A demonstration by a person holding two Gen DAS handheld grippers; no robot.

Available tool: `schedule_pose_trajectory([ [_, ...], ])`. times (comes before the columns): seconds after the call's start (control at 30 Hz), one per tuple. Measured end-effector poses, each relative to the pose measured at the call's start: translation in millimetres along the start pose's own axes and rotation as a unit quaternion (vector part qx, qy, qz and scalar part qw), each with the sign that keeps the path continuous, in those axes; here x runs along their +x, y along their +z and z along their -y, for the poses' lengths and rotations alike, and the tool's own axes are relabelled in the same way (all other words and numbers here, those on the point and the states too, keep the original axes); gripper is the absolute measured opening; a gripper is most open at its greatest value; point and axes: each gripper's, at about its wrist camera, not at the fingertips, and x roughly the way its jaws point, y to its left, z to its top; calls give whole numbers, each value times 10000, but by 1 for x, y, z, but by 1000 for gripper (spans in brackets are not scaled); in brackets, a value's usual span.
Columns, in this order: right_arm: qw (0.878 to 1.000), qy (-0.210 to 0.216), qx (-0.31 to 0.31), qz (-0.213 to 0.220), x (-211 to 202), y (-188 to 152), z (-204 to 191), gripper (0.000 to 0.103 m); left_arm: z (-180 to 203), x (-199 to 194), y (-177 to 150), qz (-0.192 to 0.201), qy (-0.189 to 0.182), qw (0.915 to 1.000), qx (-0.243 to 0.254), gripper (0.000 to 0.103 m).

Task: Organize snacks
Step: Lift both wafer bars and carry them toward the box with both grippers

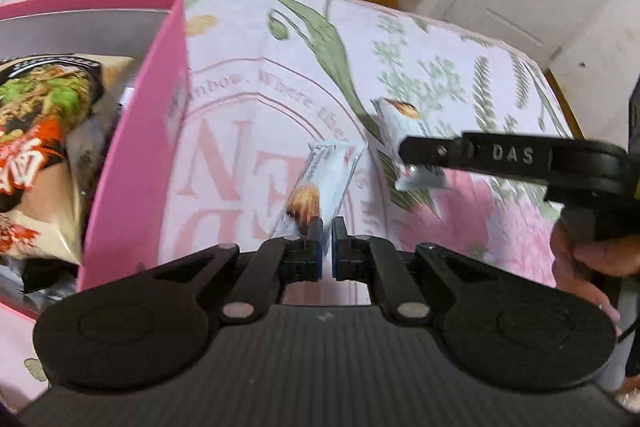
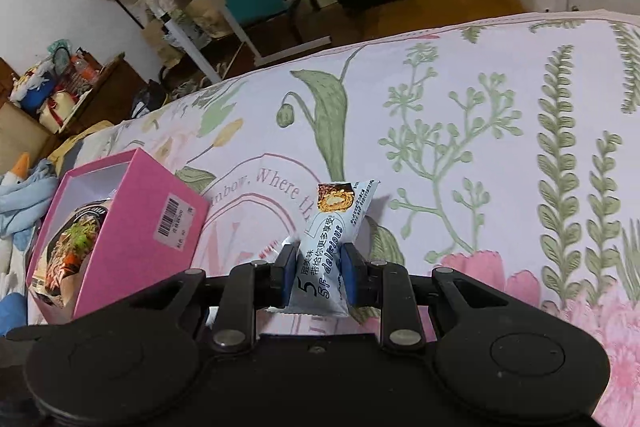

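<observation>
Floral bedspread (image 2: 480, 147) under pale-blue snack packets, one (image 2: 332, 247) pinched by right hand-held gripper (image 2: 318, 277), another (image 1: 320, 183) seemingly by left (image 1: 327, 239).

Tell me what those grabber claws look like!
Both are black. The left gripper and right gripper each have blue pads on their fingers, silver rivets, and two round discs behind. One arm has "DAS" stamped on it. A bare hand holds one.

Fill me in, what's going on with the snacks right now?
Each gripper is clamped on a small white-and-blue snack packet. The left gripper pinches one packet by its end, right of the pink box. The right gripper holds the other packet above the floral cloth. The box already holds a larger noodle bag; neither small packet is inside yet.
</observation>
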Motion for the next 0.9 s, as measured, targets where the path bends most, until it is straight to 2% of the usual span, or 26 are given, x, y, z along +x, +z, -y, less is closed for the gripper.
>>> schedule_pose_trajectory([
  [0.13,9999,29,107,12,-5,-7,2,29,6,3,-3,-32,-72,9999,117,3],
  [0.23,9998,16,186,8,-8,-11,5,29,11,-1,-3,143,-160,9996,175,6],
  [0.33,9998,-36,215,-16,-10,-14,8,29,16,-4,-4,434,-46,9982,401,17],
  [0.43,9998,-80,207,-27,-10,-14,9,29,17,6,-4,421,-37,9972,609,35],
  [0.5,9997,-55,213,-53,-11,-16,10,29,18,15,-4,402,68,9965,729,53],
  [0.53,9998,-62,200,-75,-11,-17,9,29,18,20,-3,404,94,9960,788,55],
  [0.67,9997,-199,98,-135,-7,-23,8,29,17,44,-4,313,399,9946,902,55],
  [0.73,9996,-235,89,-141,-8,-28,9,29,13,55,-4,198,463,9954,810,52],
  [0.8,9995,-260,90,-123,-12,-34,10,29,9,59,-4,87,491,9963,704,31],
  [0.9,9995,-266,154,-94,-20,-42,13,29,8,49,-6,-65,306,9976,617,27],
])
